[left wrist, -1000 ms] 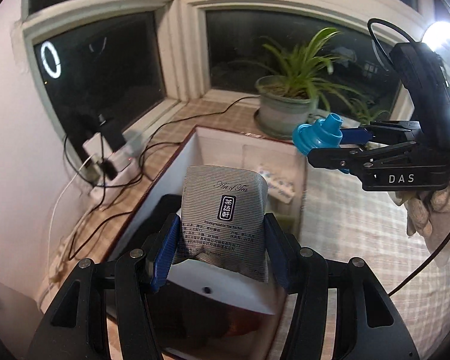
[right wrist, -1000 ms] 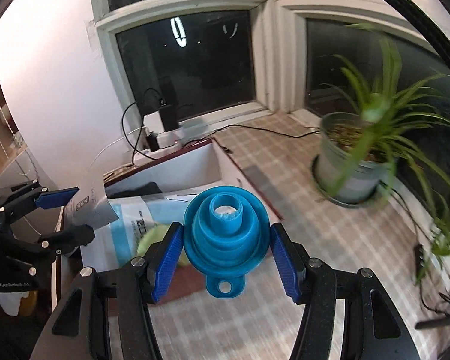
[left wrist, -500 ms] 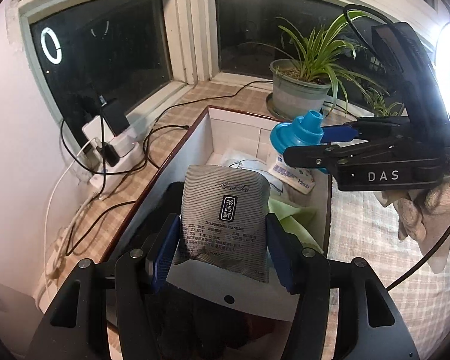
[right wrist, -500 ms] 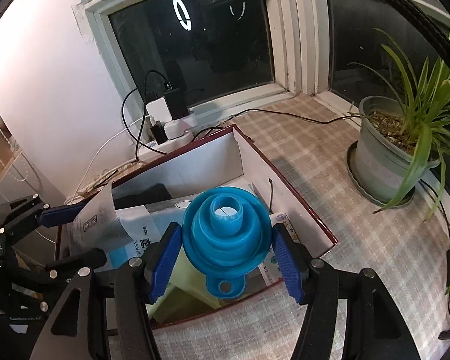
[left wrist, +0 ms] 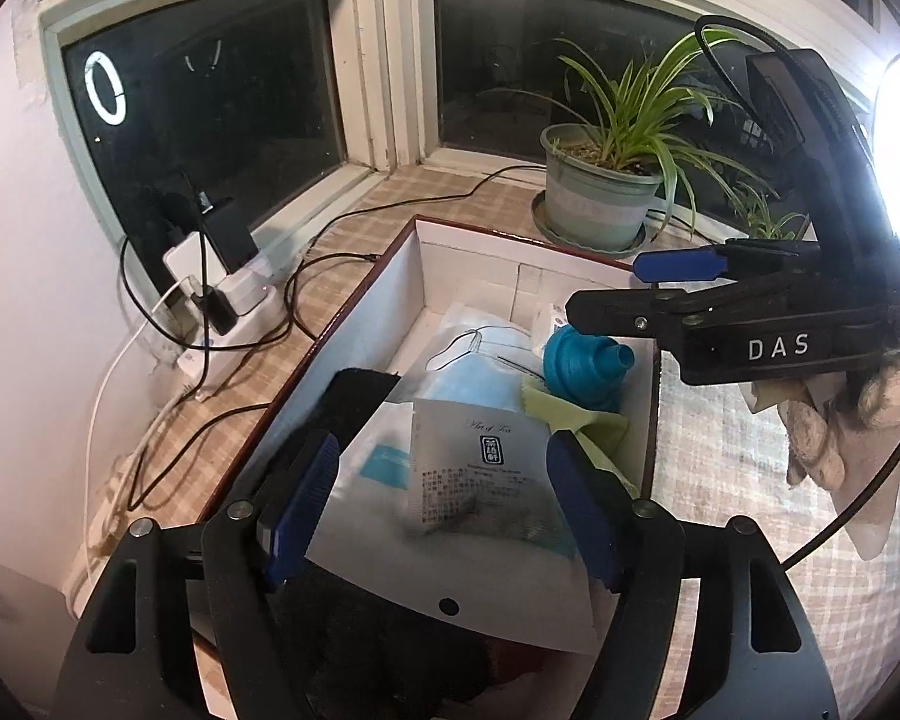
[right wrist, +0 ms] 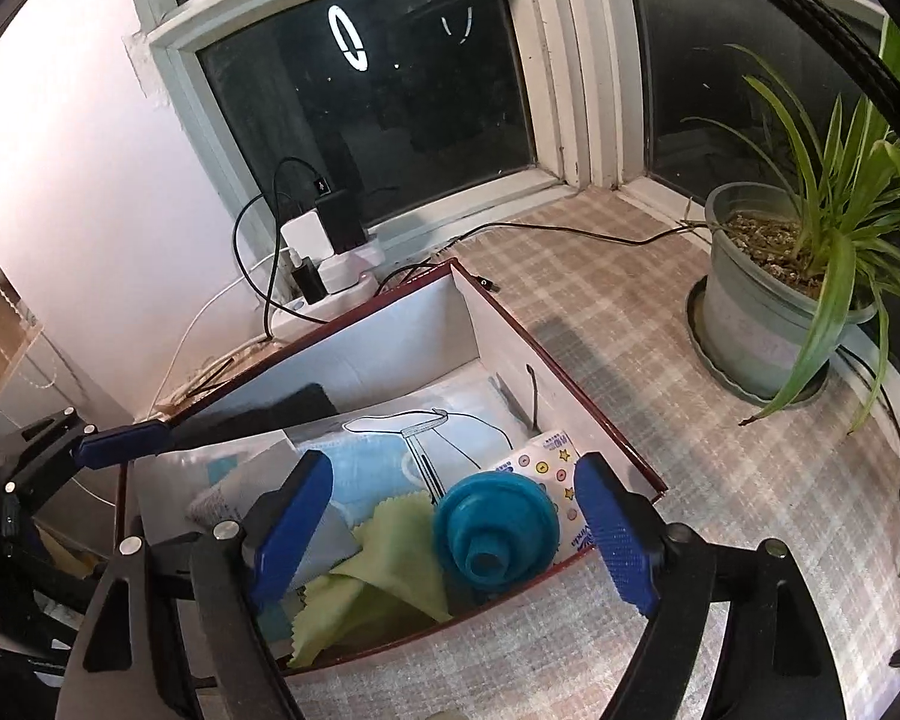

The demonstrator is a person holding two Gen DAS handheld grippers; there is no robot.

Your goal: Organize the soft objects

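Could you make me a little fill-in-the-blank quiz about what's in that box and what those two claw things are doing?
1. The blue funnel lies inside the ____.
2. The silver tea packet lies between the left gripper's fingers, whose jaws are ____.
3. Partly under the funnel lies a cloth coloured ____.
4. On the sill beyond the box stands a potted ____.

Missing words: box; opening; green; plant

The left black tongs with blue pads (left wrist: 441, 504) point steeply down, and their jaws are opening, with the pads touching nothing. The right black tongs with blue pads (right wrist: 453, 519) also tilt down and are opening, pads free. A hand in a pale knitted glove (left wrist: 840, 420) holds the right tongs.
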